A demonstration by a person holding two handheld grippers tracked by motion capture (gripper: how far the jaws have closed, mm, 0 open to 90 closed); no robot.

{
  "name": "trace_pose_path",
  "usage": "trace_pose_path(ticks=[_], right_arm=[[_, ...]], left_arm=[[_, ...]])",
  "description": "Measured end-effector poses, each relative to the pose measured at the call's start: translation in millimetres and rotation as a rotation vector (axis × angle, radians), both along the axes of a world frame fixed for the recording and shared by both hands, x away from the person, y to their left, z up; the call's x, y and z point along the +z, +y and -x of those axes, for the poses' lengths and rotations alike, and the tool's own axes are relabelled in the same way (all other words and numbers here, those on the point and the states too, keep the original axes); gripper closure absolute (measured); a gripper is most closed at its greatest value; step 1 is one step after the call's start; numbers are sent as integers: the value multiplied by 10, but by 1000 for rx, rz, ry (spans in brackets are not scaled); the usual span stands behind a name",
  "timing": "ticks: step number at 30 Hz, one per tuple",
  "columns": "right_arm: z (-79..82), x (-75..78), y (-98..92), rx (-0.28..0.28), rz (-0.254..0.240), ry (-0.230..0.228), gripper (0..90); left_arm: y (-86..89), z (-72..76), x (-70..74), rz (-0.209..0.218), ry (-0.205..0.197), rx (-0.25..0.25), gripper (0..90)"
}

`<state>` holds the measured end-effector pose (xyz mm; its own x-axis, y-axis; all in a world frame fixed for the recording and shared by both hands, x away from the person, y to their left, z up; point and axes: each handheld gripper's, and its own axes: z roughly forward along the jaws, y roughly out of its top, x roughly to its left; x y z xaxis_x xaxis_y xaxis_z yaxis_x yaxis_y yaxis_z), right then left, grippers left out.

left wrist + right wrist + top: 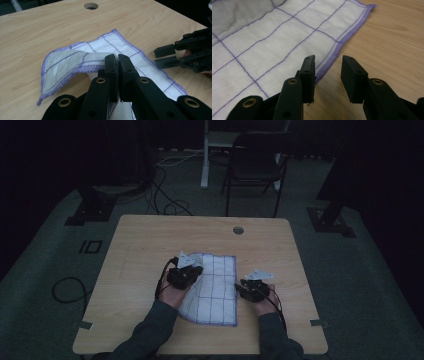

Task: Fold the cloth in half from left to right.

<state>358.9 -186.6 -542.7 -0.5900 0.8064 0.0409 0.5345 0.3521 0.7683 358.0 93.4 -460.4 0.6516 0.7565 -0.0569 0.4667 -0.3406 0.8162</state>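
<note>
At six o'clock on the counter (150,235), nearest the person, the cloth (215,287) lay mostly flat, white with a purple grid and purple stitched hem. The left gripper (117,60) had its fingers clenched on the cloth's near left edge, with that corner lifted and curling over so the paler underside showed. Toward three o'clock of the cloth, the right gripper (328,72) sat low beside the right hem with its fingers released, nothing between them; one finger hung over the hem, the other over bare wood.

My judgement was that the cloth would handle as light, thin and limp: it drooped wherever it was unsupported and would fold or bunch rather than hold a shape, so it wanted a pinch on the stitched hem or a corner, where the doubled fabric gave something firmer to bite. A single grip would let the rest trail and drag.

Farther off, at twelve o'clock, a round hole (238,230) pierced the counter, and beyond it a chair (255,162) stood in deep shadow. Dim light made the floor cables and room edges hard to read, and the left hand (175,292) covered part of the cloth.
</note>
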Motion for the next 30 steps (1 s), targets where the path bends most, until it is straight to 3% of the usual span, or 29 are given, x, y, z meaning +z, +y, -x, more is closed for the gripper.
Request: trace_pose_path(ticks=[9,30], right_arm=[[2,31,-101,-36,-12,-6,643],[0,27,-136,-53,-13,-4,642]], left_arm=[[-152,-25,-25,-11,6,-29,874],[-453,-77,-190,-34,38,-75,873]])
